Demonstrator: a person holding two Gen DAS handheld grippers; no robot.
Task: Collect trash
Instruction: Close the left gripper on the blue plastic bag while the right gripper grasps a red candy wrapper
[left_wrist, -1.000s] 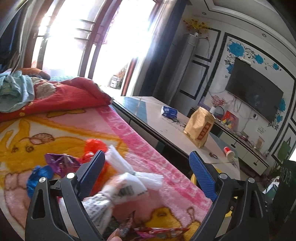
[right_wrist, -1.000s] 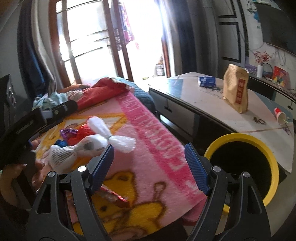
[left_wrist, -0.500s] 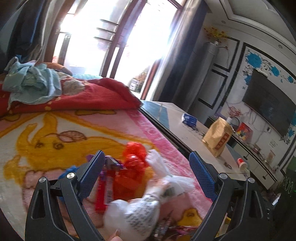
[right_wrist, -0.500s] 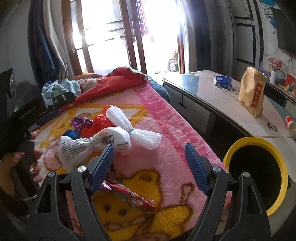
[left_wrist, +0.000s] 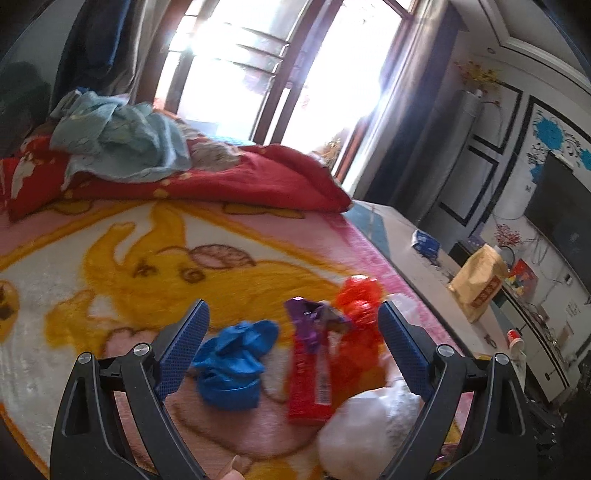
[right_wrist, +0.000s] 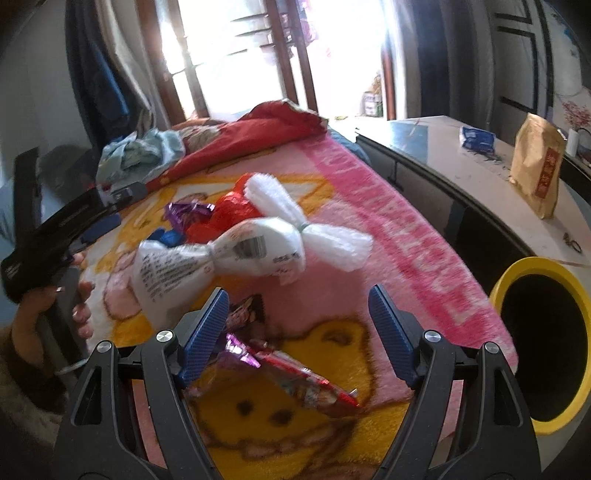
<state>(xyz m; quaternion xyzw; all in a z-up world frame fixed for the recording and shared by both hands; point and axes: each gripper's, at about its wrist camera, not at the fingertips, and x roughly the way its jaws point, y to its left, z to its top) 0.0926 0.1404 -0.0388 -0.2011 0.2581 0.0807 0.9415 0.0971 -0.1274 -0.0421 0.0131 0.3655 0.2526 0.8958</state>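
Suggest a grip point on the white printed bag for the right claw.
Probably the banded neck of the white printed bag, where it cinches narrow near. Come from above with the right claw, jaws across the neck; the bulging body looks too wide.

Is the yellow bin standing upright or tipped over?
Upright: the bin stands beside the bed, its yellow rim and dark mouth facing up.

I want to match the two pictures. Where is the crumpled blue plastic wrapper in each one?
Left wrist view: the crumpled blue plastic wrapper lies low centre-left on the blanket, between the open fingers.
Right wrist view: only a bit of it peeks out mid-left, behind the white printed plastic bag.
Shared landmark: the tan paper bag on the table.
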